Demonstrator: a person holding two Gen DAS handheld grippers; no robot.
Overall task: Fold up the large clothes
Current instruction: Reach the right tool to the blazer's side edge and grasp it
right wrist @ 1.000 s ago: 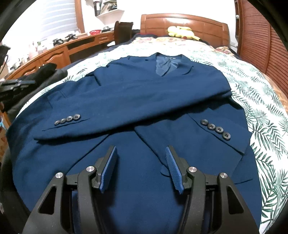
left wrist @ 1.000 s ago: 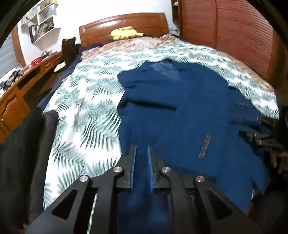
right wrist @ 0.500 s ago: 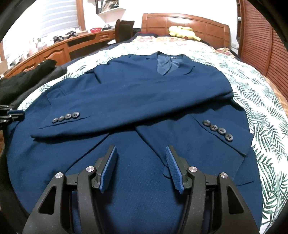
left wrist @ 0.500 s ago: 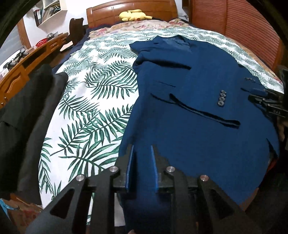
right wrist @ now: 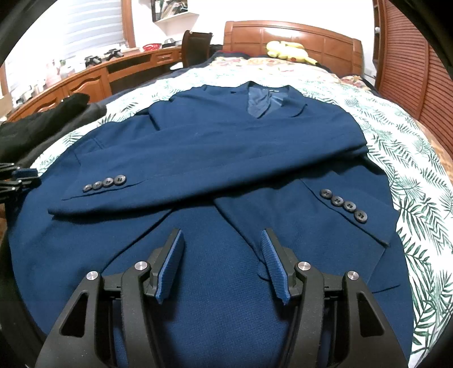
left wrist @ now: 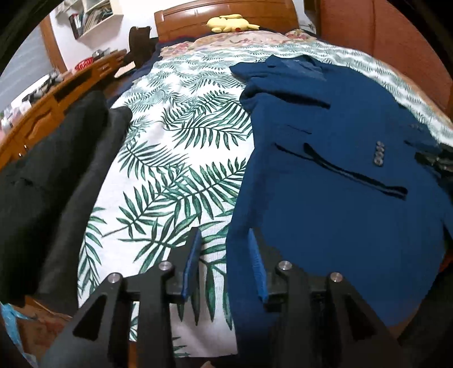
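The navy blue wool blazer lies mid-frame on the palm-leaf bedspread, both sleeves crossed over its chest; lengthwise folds remain. Left gripper and right gripper hover spread, empty.

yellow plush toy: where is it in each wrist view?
Left wrist: yellow plush toy at top centre, lying against the wooden headboard.
Right wrist: yellow plush toy at top, right of centre, against the same headboard.
Shared landmark: the blue jacket on the bed.
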